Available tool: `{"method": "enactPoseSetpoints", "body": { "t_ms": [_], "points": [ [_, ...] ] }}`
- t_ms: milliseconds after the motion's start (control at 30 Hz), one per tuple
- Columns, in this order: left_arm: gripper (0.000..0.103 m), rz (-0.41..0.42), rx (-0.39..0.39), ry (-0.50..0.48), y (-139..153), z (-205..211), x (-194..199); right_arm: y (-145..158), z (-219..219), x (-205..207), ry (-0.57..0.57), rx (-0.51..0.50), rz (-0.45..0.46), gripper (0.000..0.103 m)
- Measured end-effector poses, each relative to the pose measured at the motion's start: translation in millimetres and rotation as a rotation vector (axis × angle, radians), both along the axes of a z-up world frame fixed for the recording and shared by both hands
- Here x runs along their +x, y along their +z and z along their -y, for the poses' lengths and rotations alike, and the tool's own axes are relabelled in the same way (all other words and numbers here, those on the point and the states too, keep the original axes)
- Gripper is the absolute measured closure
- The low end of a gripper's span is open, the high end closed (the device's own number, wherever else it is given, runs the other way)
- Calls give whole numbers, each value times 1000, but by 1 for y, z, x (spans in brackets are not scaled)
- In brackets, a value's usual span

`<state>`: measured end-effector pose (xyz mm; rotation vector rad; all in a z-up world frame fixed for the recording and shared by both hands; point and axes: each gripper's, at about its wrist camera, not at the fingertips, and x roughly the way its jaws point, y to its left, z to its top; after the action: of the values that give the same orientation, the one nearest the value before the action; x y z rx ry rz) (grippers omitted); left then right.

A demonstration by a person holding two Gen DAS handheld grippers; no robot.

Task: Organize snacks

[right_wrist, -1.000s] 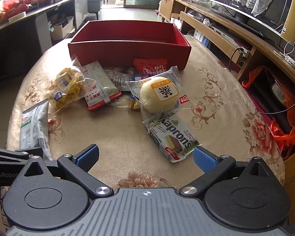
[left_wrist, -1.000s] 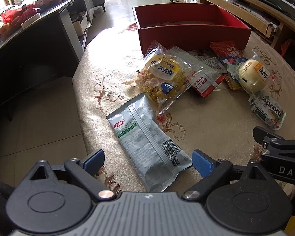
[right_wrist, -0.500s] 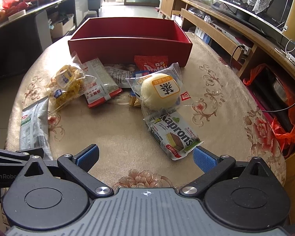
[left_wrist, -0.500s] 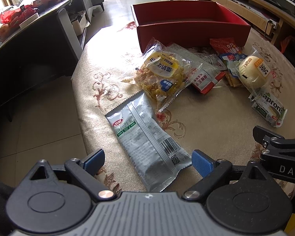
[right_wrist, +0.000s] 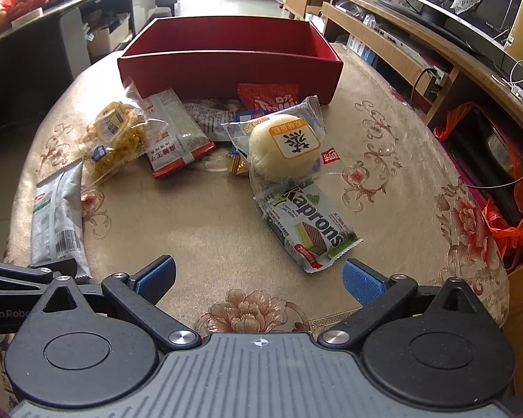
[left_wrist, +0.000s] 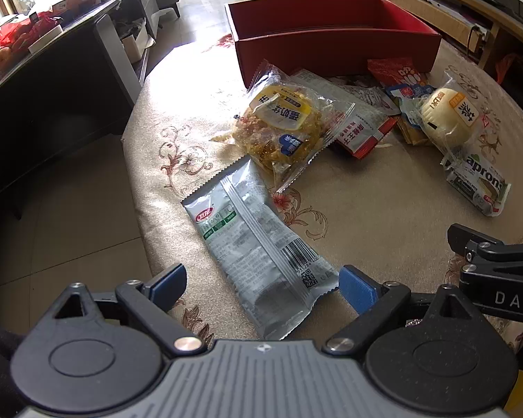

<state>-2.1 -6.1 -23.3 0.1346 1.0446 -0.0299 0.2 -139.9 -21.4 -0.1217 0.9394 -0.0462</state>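
Observation:
A red box [left_wrist: 334,40] [right_wrist: 226,62] stands at the far side of the round table [right_wrist: 209,233]. Snacks lie in front of it: a silver-grey packet [left_wrist: 258,244] [right_wrist: 55,216], a yellow snack bag [left_wrist: 282,125] [right_wrist: 116,136], a red-edged sachet [left_wrist: 359,129] [right_wrist: 177,136], a wrapped bun [left_wrist: 446,118] [right_wrist: 286,146], a Kaprons wafer pack [left_wrist: 477,184] [right_wrist: 310,230] and a red packet [right_wrist: 268,97]. My left gripper [left_wrist: 261,284] is open and empty, just above the near end of the silver-grey packet. My right gripper [right_wrist: 258,277] is open and empty, near the wafer pack.
A dark desk [left_wrist: 52,69] with clutter stands left of the table. A wooden TV bench [right_wrist: 418,45] runs along the right, with orange bags [right_wrist: 505,223] on the floor beside the table. The tablecloth edge [left_wrist: 139,209] drops off at the left.
Both grippers have pulled back and risen slightly, so the snacks and box sit a little farther away. Nothing was grasped; both stay open.

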Motion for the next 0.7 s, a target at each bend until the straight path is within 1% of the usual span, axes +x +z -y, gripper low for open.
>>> {"method": "enactPoseSetpoints", "body": {
  "t_ms": [700],
  "points": [
    [13, -47, 5, -36, -11, 1, 5, -9, -1, 5, 15, -16, -48, 0]
  ]
}}
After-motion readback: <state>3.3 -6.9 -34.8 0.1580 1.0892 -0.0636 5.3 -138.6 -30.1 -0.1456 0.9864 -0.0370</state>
